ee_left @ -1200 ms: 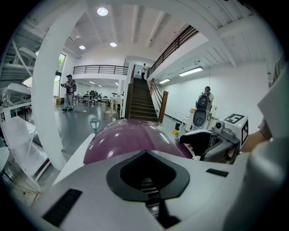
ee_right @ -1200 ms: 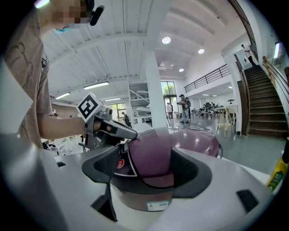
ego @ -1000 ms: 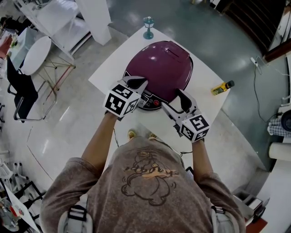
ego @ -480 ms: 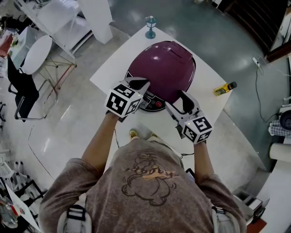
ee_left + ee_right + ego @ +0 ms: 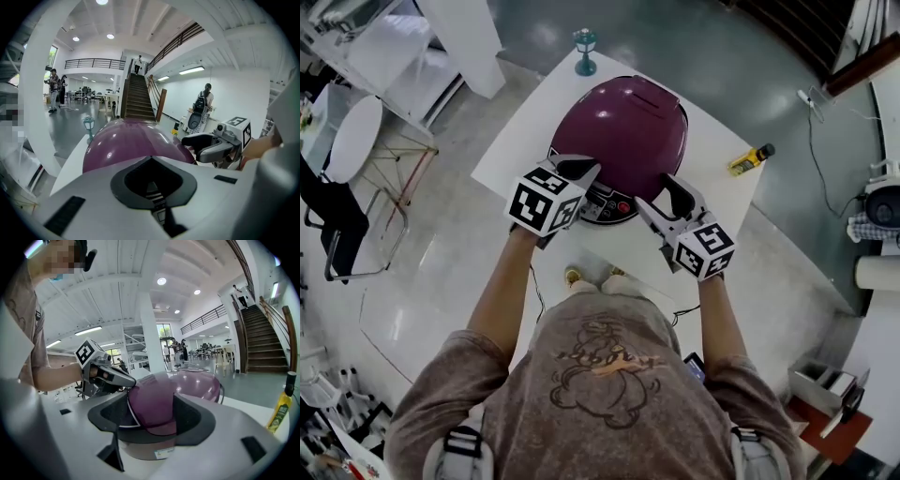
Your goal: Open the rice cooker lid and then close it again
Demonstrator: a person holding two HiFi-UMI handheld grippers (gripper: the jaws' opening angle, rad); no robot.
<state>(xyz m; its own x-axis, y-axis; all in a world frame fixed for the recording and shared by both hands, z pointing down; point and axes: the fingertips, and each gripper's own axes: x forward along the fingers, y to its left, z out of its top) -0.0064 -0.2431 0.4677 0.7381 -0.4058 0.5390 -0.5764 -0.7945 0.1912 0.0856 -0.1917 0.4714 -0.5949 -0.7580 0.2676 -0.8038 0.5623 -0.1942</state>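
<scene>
Lid (image 5: pixel 619 122) not yet opened, I judge; left hand-held gripper (image 5: pixel 579 170) pinched together and empty, right hand-held gripper (image 5: pixel 668 189) apart, just been closing around the lid's edge.

A round cooker (image 5: pixel 617 150) is seen standing upright on a white table (image 5: pixel 516 141), with its control panel (image 5: pixel 605 204) turned toward the near edge. Its glossy maroon, domed lid (image 5: pixel 623 117) is shut down over the body.

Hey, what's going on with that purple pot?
A person stands over a purple rice cooker on a white table, a gripper in each hand. Its lid is down. The left gripper has its fingers together by the control panel. The right gripper has just been closing its fingers, the cooker's front between them.
</scene>
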